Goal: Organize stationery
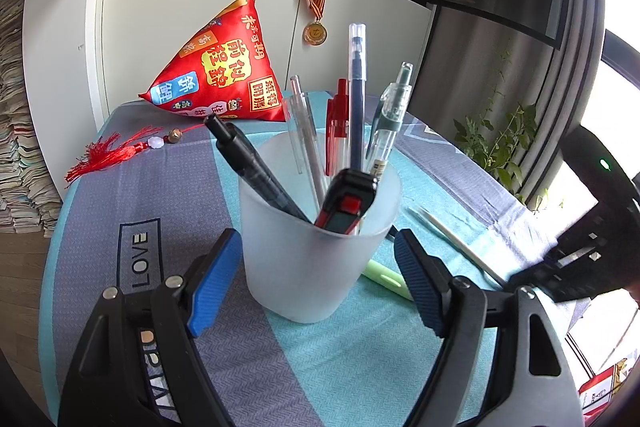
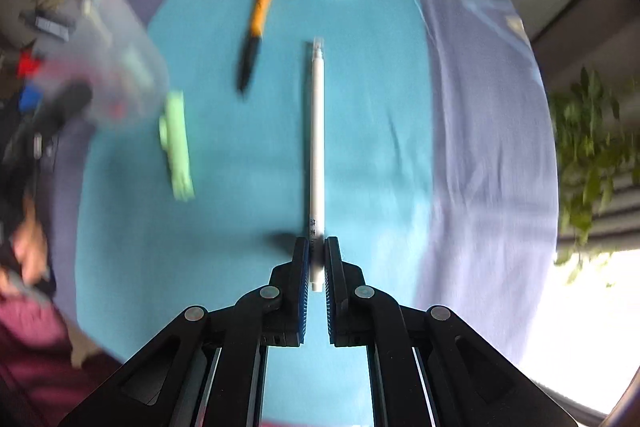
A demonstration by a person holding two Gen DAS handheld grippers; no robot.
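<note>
While the left gripper clamps the cup to keep it steady, the right gripper pinches the white pen at its six-o'clock end, cup toward ten o'clock.

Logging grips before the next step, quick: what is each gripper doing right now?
Left gripper: fingers on either side of the frosted cup; contact cannot be told.
Right gripper: shut on the white pen.

Left wrist view low, near cup; right wrist view straight down; both show cup
</note>
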